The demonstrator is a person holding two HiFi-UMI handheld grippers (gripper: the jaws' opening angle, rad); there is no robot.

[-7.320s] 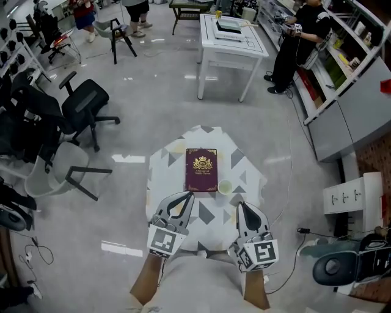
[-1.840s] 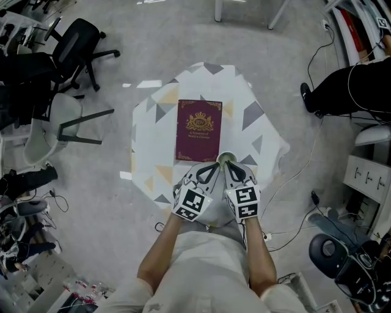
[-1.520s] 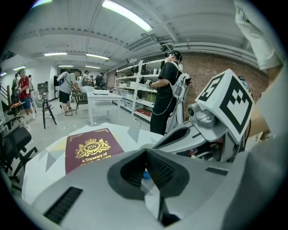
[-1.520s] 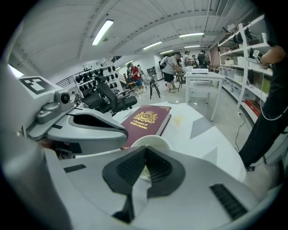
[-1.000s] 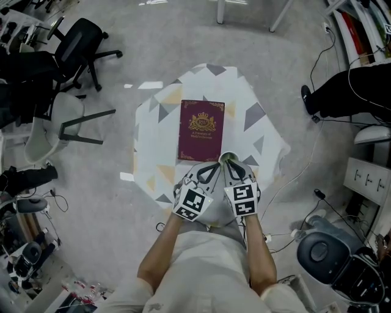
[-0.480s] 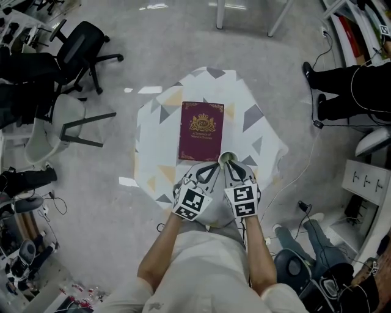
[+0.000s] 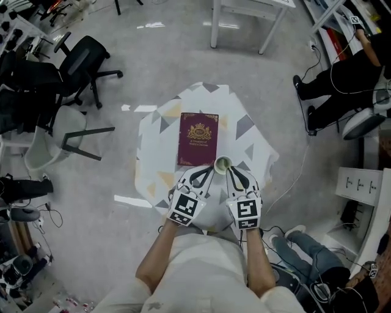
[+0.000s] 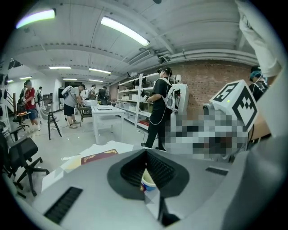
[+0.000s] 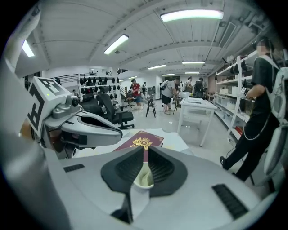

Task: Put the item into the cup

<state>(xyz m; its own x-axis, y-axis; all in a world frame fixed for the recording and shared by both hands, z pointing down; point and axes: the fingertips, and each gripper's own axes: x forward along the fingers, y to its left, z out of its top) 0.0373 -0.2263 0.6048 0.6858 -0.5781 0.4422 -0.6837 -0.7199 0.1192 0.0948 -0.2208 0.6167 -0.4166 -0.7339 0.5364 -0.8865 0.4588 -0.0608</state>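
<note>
A small white paper cup [image 7: 223,164] stands on the patterned tablecloth [image 7: 160,131], just off the near right corner of a maroon book [image 7: 197,139]. My left gripper [image 7: 209,170] and right gripper [image 7: 233,172] hover side by side, with the cup between their tips. In the left gripper view the jaw tips of the left gripper [image 8: 145,152] meet, and the cup [image 8: 148,182] shows below them. The right gripper [image 9: 145,150] has its pads almost touching. Below them the cup [image 9: 144,179] shows something pale inside. I see nothing gripped by either.
Around the small table lie grey floor, black office chairs [image 7: 79,58] at the left and a white table [image 7: 244,18] at the back. A person [image 7: 342,76] sits to the right, with legs [image 7: 299,257] and a cable [image 7: 293,183] near the right.
Since 7.3 s ago both grippers have come forward from the table's near edge to the cup. Over the last second their tips have parted slightly to either side of it; the view has shifted.
</note>
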